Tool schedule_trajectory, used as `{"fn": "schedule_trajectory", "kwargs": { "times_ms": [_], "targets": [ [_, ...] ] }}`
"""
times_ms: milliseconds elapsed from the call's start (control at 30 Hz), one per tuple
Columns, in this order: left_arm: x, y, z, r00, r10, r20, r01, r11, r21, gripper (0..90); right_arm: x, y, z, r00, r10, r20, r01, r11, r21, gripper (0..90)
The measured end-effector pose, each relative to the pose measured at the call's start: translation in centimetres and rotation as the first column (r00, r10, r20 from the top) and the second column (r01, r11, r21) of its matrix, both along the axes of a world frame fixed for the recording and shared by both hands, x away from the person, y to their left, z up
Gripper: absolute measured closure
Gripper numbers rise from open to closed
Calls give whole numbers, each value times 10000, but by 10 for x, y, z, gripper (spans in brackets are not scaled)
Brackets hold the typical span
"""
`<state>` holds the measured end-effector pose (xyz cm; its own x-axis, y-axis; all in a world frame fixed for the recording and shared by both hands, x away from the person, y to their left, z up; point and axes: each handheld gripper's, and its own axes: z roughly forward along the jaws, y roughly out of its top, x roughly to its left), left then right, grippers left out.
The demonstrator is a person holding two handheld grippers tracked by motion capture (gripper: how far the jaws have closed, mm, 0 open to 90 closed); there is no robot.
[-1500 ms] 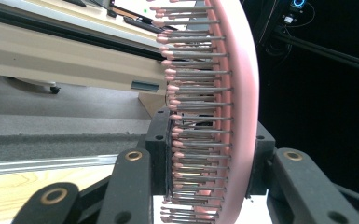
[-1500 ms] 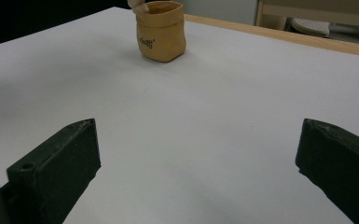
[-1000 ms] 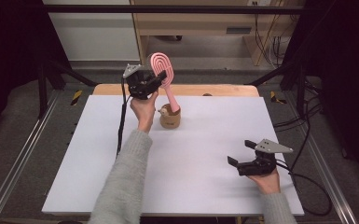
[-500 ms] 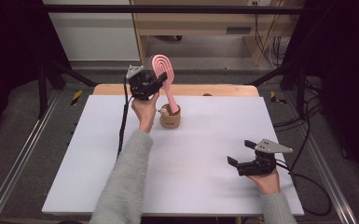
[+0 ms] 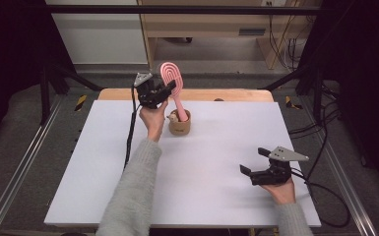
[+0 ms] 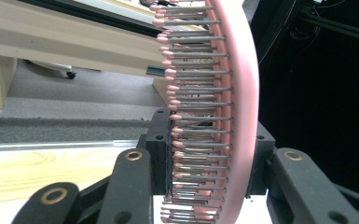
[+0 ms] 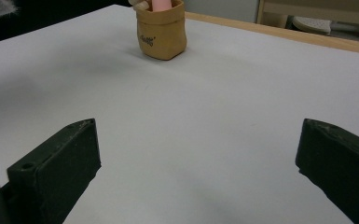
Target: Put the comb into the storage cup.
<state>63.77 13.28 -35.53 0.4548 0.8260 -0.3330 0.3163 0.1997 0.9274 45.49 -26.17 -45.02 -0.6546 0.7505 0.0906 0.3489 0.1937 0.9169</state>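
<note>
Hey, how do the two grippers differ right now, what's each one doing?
The left gripper is raised at the table's far side, jaws around the pink hairbrush head; the right gripper sits low near the front edge. The left's jaws are closed on the brush, which stands in the brown pot; the right's are wide open and empty. Both are black and hand-held.

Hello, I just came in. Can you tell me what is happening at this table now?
A person works with a tool in each hand. The left tool is shut on the head of a pink hairbrush, whose handle stands in a small brown pot on the white table. The right tool is open and holds nothing, resting low near the table's right front.
</note>
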Motion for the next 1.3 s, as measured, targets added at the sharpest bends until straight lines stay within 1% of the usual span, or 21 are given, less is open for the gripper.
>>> {"fn": "schedule_trajectory", "kwargs": {
  "times_ms": [200,333,433,500,667,733,1300],
  "targets": [
    [0,0,-3,10000,-17,-74,17,10000,-15,627,0,0,0,10000,-4,-5,4,10000,11,2],
    [0,-1,-5,9999,-50,-88,49,9999,-115,627,0,0,0,10000,3,-9,-3,10000,21,2],
    [0,0,-8,9999,-49,-125,47,9999,-102,627,0,0,0,10000,8,0,-8,10000,16,2],
    [0,1,-11,9999,-48,-165,45,9998,-187,627,0,0,0,10000,5,6,-5,10000,15,2],
    [-1,2,-15,9997,-44,-260,39,9998,-207,627,0,0,0,10000,18,-4,-18,10000,12,2],
    [0,3,-18,9995,-46,-301,38,9996,-278,627,0,0,0,10000,20,0,-20,10000,12,2],
    [0,6,-31,9985,-54,-536,38,9995,-311,627,0,1,0,10000,28,-5,-28,10000,-5,2]
  ]
}}
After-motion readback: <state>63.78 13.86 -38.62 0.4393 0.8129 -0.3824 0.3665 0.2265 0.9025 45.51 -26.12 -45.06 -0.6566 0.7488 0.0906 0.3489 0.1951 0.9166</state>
